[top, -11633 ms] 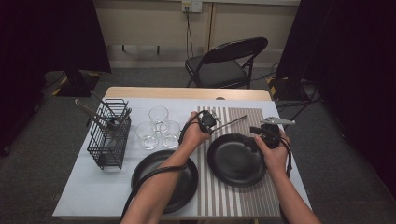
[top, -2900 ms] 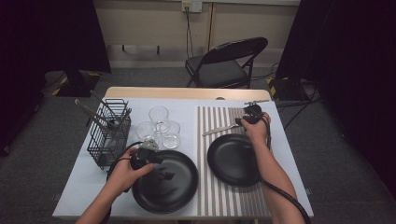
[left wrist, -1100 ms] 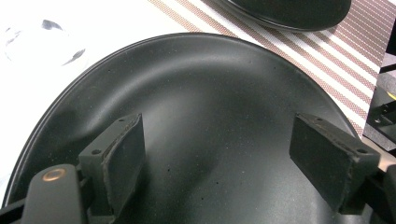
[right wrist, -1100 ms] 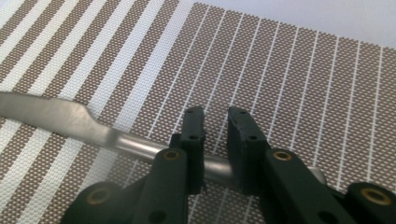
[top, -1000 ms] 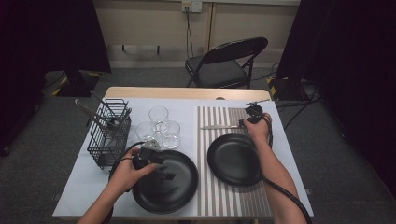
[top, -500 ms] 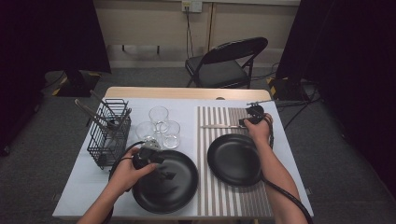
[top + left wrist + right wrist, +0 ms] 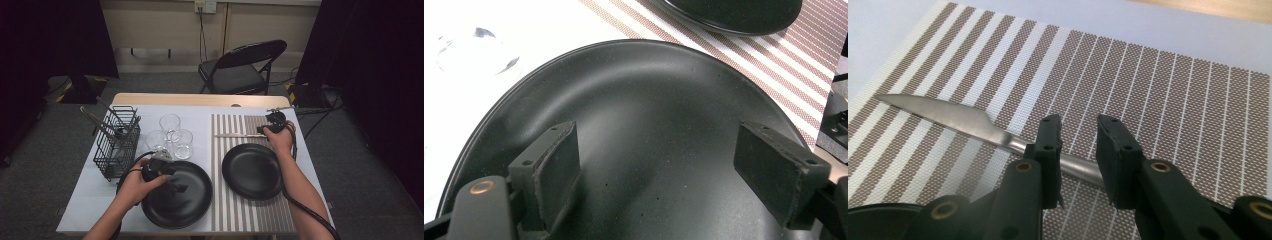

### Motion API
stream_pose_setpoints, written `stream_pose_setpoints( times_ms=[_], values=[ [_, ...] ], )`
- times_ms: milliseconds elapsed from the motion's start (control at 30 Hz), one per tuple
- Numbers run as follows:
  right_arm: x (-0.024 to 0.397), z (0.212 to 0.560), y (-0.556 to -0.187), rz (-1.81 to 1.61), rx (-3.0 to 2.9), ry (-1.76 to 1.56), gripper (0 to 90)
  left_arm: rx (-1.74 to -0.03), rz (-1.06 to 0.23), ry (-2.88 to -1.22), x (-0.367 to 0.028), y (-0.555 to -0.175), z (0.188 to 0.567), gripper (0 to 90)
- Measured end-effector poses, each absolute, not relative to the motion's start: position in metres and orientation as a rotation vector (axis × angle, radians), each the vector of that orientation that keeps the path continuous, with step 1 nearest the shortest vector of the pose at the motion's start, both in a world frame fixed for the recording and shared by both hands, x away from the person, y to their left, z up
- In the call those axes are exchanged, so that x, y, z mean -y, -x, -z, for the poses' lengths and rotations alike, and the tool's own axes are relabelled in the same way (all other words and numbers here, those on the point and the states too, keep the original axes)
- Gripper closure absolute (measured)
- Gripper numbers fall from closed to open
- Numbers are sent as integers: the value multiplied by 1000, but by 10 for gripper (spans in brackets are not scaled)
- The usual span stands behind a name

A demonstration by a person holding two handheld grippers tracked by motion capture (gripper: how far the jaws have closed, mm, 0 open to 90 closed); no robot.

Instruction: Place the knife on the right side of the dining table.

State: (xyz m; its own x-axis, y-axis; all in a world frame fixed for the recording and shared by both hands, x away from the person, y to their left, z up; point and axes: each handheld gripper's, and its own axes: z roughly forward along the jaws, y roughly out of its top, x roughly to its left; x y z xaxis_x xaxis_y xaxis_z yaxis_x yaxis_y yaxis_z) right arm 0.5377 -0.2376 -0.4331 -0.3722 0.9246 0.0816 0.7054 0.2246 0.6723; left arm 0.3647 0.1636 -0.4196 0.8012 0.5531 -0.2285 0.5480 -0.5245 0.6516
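Observation:
A steel table knife (image 7: 234, 135) (image 7: 943, 116) lies flat across the back of the striped placemat (image 7: 225, 200), blade pointing left. My right gripper (image 7: 262, 131) (image 7: 1079, 145) straddles its handle. The jaws have just been opening, and a gap shows on either side of the handle, so the pads do not press on it. My left gripper (image 7: 176, 188) (image 7: 654, 170) hovers open over the near-left black plate (image 7: 195, 207) (image 7: 649, 100), with nothing between its pads. A second black plate (image 7: 252, 171) (image 7: 734, 10) sits on the mat in front of the knife.
A black wire rack (image 7: 117, 142) holding utensils stands at the left. Three clear glasses (image 7: 172, 135) cluster behind the left plate, one seen as a glass (image 7: 471, 47) in the left gripper view. A folding chair (image 7: 245, 65) stands beyond the table's far edge.
The knife went from angled in the right gripper to lying level on the mat. My left hand came from the back middle to the near-left plate. Over the last second both hands kept still.

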Motion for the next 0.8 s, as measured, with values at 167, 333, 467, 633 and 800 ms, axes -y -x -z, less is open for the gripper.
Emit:
stream_pose_setpoints(
  times_ms=[167, 333, 467, 633, 800],
  values=[
    [239, 429, -529, -939, -2169, -1512, 694, -805, -15, -2238, -164, -363, 417, 181],
    [238, 427, -519, -966, -2154, -1530, 665, -801, -23, -2240, -164, -361, 417, 180],
    [240, 424, -513, -973, -2156, -1519, 629, -795, -17, -2242, -163, -361, 416, 181],
    [242, 420, -506, -983, -2152, -1514, 570, -796, -18, -2244, -163, -360, 415, 181],
    [240, 417, -500, -997, -2164, -1512, 526, -799, -24, -2244, -164, -359, 415, 181]
  ],
)
